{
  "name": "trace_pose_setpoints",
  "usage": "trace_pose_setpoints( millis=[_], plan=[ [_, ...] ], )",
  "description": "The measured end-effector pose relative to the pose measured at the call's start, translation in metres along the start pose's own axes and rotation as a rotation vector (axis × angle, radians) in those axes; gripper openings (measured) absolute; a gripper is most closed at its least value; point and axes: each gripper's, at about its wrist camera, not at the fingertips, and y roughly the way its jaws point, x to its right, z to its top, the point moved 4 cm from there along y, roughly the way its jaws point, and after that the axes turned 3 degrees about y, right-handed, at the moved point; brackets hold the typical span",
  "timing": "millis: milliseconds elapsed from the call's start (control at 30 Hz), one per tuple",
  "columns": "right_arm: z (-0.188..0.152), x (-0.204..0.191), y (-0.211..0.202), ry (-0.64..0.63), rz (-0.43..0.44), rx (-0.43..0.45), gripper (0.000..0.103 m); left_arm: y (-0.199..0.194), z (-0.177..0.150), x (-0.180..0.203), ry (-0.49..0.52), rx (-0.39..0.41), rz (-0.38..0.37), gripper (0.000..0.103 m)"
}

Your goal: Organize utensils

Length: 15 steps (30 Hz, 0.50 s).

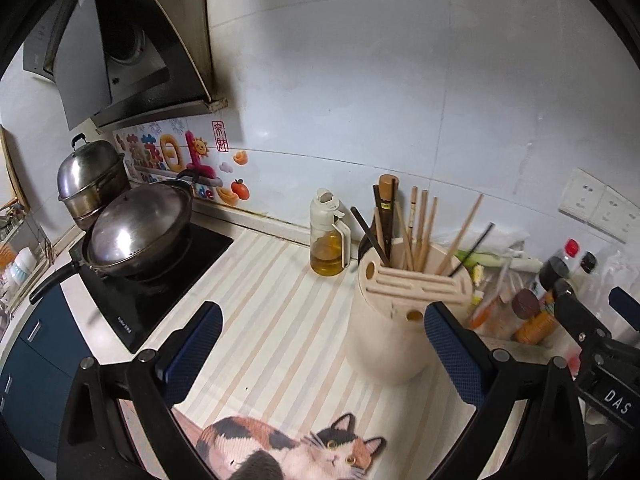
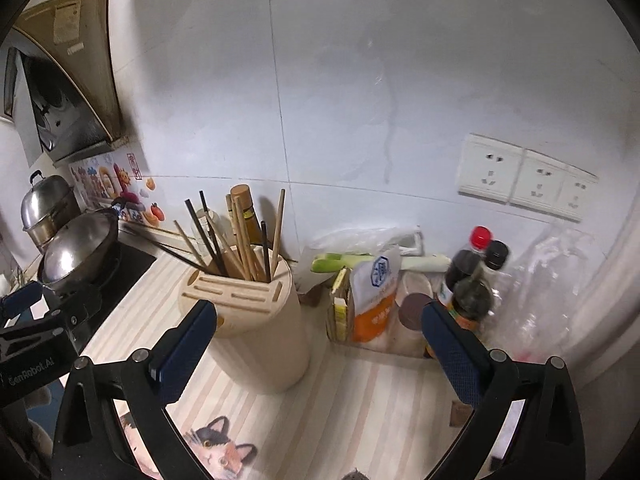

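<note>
A beige cylindrical utensil holder [image 1: 384,328] [image 2: 260,336] stands on the striped counter mat, with slots on top. Several wooden and black chopsticks [image 1: 420,232] [image 2: 240,236] stand upright in its back compartment. My left gripper [image 1: 324,328] is open and empty; the holder sits just in front of its right finger [image 1: 452,344]. My right gripper [image 2: 320,328] is open and empty, above the counter; the holder stands by its left finger [image 2: 184,344]. Each gripper shows at the edge of the other's view.
An oil bottle [image 1: 328,236] stands behind the holder. A wok with lid [image 1: 140,232] and a steamer pot [image 1: 88,176] sit on the black cooktop at left. Sauce bottles [image 2: 476,272], an orange bag [image 2: 376,300] and leeks crowd the right corner. Wall sockets [image 2: 524,180] are at right.
</note>
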Motion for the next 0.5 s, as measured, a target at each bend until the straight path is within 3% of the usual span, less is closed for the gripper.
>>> trace_pose_setpoints(
  millis=[233, 500],
  plan=[
    [-0.027, 0.000, -0.088, 0.027, -0.063, 0.065, 0.103, -0.072, -0.024, -0.016, 0.043, 0.066, -0.046, 0.103],
    [-0.077, -0.040, -0.206, 0.070, -0.153, 0.131, 0.103, -0.159, -0.064, -0.057, 0.111, 0.112, -0.121, 0.103]
  ],
)
